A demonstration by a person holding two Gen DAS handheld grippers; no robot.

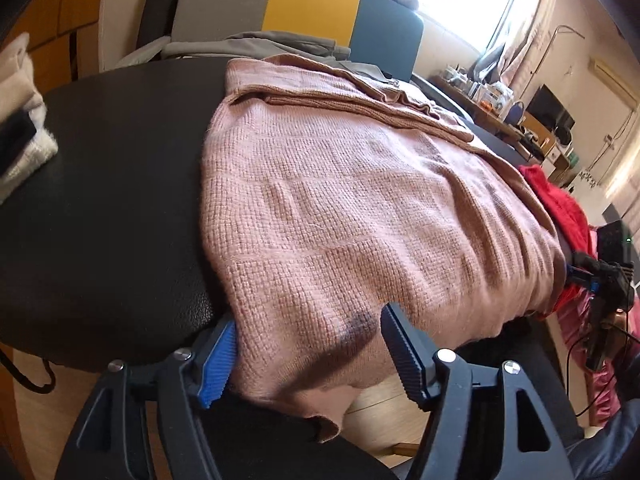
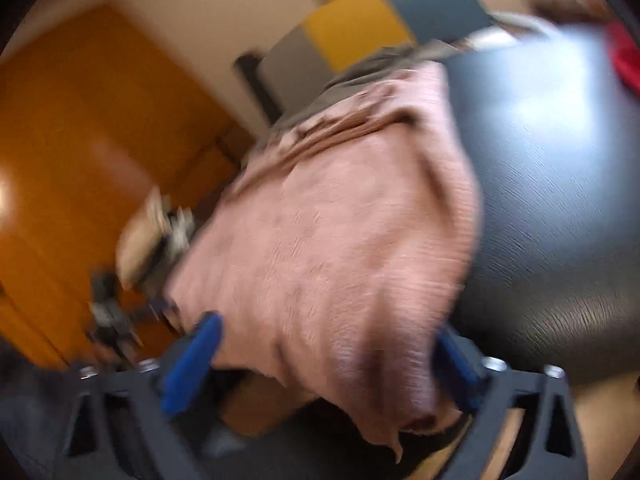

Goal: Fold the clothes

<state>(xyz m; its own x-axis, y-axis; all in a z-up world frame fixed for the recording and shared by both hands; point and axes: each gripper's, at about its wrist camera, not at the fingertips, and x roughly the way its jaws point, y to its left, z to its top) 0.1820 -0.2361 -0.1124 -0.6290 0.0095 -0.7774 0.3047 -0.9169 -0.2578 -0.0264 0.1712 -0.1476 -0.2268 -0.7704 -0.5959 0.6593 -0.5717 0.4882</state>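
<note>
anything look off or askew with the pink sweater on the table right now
The pink sweater hangs off the near edge of the black table, its hem drooping between the open jaws of both grippers. Its far end is bunched into uneven folds, and it lies over a grey garment.

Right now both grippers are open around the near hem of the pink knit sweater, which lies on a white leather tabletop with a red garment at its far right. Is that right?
Not quite: the tabletop is black, not white, as the left wrist view shows. The rest holds: the left gripper and right gripper are open around the near hem of the pink knit sweater, and a red garment lies at its far right.
</note>
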